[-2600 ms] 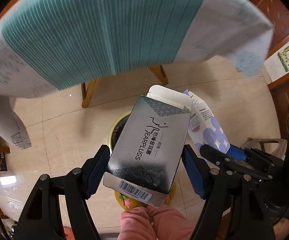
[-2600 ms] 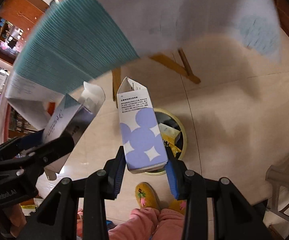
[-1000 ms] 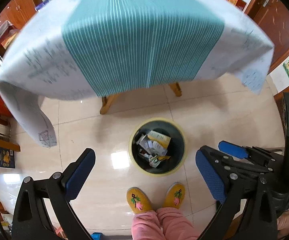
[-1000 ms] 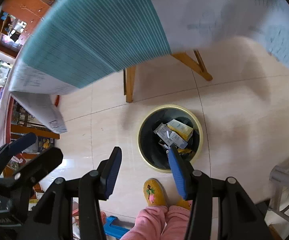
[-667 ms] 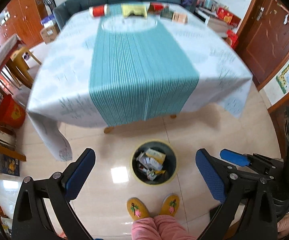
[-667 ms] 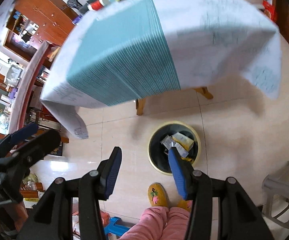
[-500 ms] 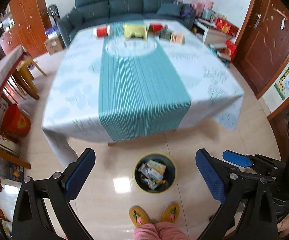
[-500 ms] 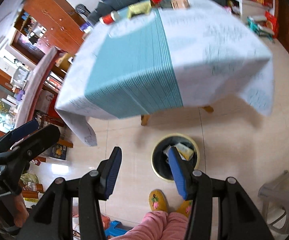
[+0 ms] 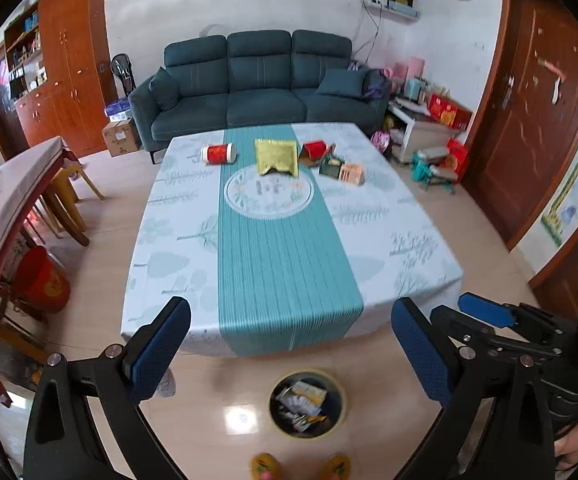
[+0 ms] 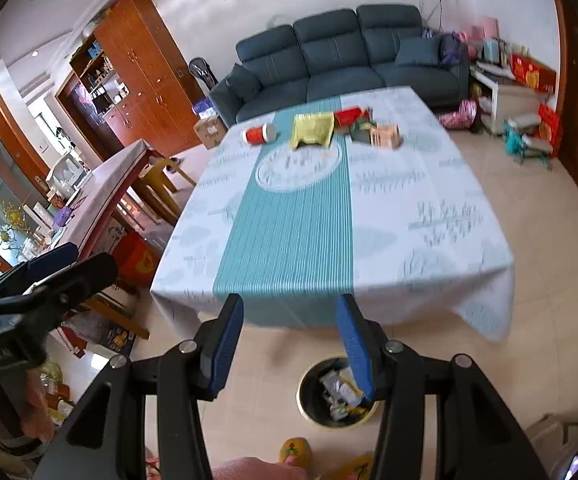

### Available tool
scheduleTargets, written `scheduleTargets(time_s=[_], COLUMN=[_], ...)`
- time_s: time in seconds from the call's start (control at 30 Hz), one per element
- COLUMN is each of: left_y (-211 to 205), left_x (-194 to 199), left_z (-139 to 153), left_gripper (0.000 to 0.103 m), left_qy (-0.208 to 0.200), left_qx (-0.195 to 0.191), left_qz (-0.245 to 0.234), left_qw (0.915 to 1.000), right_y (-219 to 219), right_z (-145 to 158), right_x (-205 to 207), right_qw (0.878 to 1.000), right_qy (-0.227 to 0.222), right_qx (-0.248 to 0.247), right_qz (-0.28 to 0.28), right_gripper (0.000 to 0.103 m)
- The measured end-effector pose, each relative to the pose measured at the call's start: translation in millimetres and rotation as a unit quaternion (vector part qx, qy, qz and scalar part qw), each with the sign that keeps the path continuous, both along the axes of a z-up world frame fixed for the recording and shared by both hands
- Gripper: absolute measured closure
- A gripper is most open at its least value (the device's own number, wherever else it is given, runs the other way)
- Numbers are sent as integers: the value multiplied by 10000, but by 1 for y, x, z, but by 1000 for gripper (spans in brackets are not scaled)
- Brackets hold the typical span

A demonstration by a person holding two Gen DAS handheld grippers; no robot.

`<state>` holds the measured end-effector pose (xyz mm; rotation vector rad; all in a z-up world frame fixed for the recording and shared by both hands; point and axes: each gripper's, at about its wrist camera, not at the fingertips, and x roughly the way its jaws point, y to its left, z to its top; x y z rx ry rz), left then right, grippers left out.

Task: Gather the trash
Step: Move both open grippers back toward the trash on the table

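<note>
Left gripper (image 9: 291,350) and right gripper (image 10: 289,344), both with jaws spread and nothing between the blue pads, held above the floor in front of the table (image 9: 409,248). Directly beneath them, the round bin (image 9: 307,403) already holds several crumpled boxes and wrappers. The remaining trash lies in a row at the far end of the tablecloth, near the sofa (image 9: 257,80): a red can (image 9: 218,153) on its side, a gold pouch (image 9: 276,157), a red packet (image 9: 316,149), a dark box (image 9: 329,169) and an orange box (image 9: 352,173) touching it. Principal hazards, as judged: the items sit well apart from the near edge, so a long reach could drag the cloth and shift them; the can may roll when pinched; the flat pouch offers little to grip; the two adjoining boxes, somewhat blurred in the right wrist view, may come up together or knock each other off the table.
</note>
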<state>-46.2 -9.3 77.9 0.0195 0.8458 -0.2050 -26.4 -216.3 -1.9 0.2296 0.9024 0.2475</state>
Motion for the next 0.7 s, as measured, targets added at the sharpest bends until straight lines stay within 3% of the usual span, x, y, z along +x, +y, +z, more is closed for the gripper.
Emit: scheduleTargets(time_s=[0.2, 0.37, 0.5, 0.7], left_y=[37, 77, 110, 144], left_x=[49, 120, 203, 341], left_z=[9, 1, -10, -35], left_gripper=[1, 1, 1, 1], left_qy=[30, -32, 24, 385], left_qx=[-430, -401, -318, -272], left_qz=[171, 187, 0, -359], left_qw=[9989, 9990, 9995, 9982], right_y=[15, 40, 64, 92], right_z=[21, 24, 19, -9], right_x=[40, 101, 168, 282], right_qw=[9997, 9991, 9987, 9973], right_qy=[-227, -309, -278, 117], right_qx=[-98, -273, -388, -367], right_qz=[53, 10, -186, -632], right_gripper=[54, 47, 43, 38])
